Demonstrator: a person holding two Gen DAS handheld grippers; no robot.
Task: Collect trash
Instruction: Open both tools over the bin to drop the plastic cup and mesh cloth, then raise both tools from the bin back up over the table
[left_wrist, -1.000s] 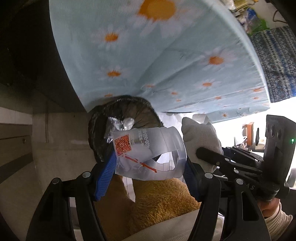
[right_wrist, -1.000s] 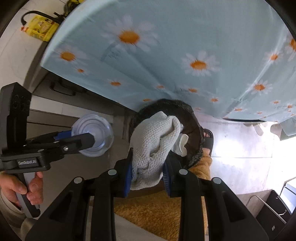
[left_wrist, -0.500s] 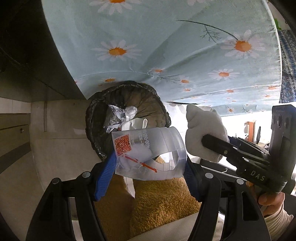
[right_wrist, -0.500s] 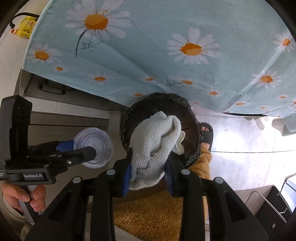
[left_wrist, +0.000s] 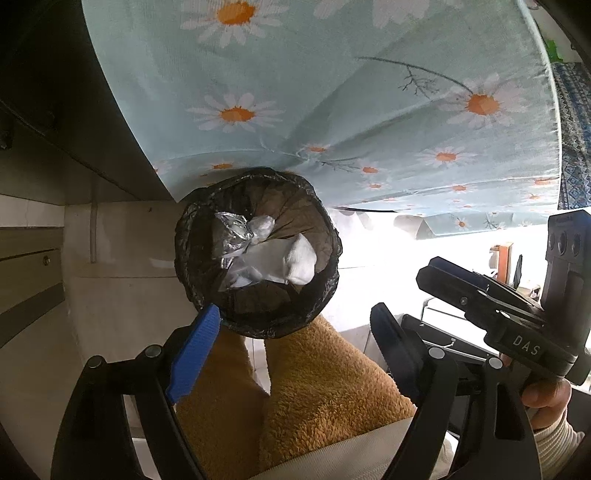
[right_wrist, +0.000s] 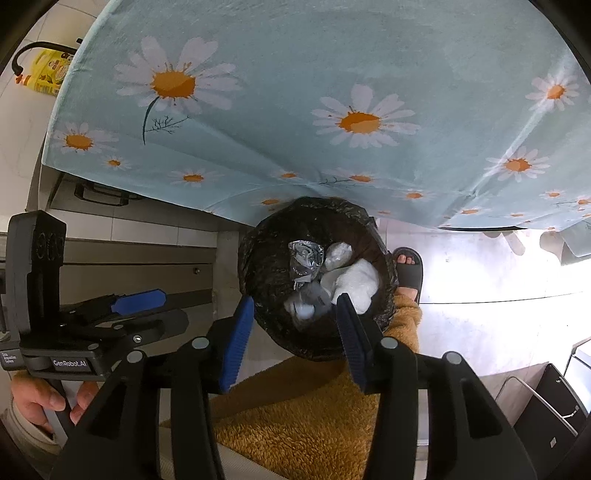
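A round bin lined with a black bag (left_wrist: 325, 280) stands on the floor under the table edge; it also shows in the right wrist view (right_wrist: 258, 280). Inside lie crumpled foil (left_wrist: 231, 236), a white cloth (left_wrist: 301, 258) and a clear plastic cup (right_wrist: 308, 301). My left gripper (left_wrist: 295, 325) is open and empty just above the bin's near rim. My right gripper (right_wrist: 295, 317) is open and empty over the bin. The right gripper's body shows at the right in the left wrist view (left_wrist: 517, 321); the left gripper's body shows at the left in the right wrist view (right_wrist: 92, 325).
A light-blue daisy tablecloth (left_wrist: 332, 92) overhangs the bin from above. The person's orange fleece legs (left_wrist: 314, 387) are below the grippers, and a slippered foot (right_wrist: 408, 269) is beside the bin. Grey cabinet fronts (right_wrist: 129, 258) stand to the left. A yellow bottle (right_wrist: 44, 72) sits far left.
Both grippers opened. The plastic cup left my left gripper and the white cloth left my right gripper; both now lie in the bin.
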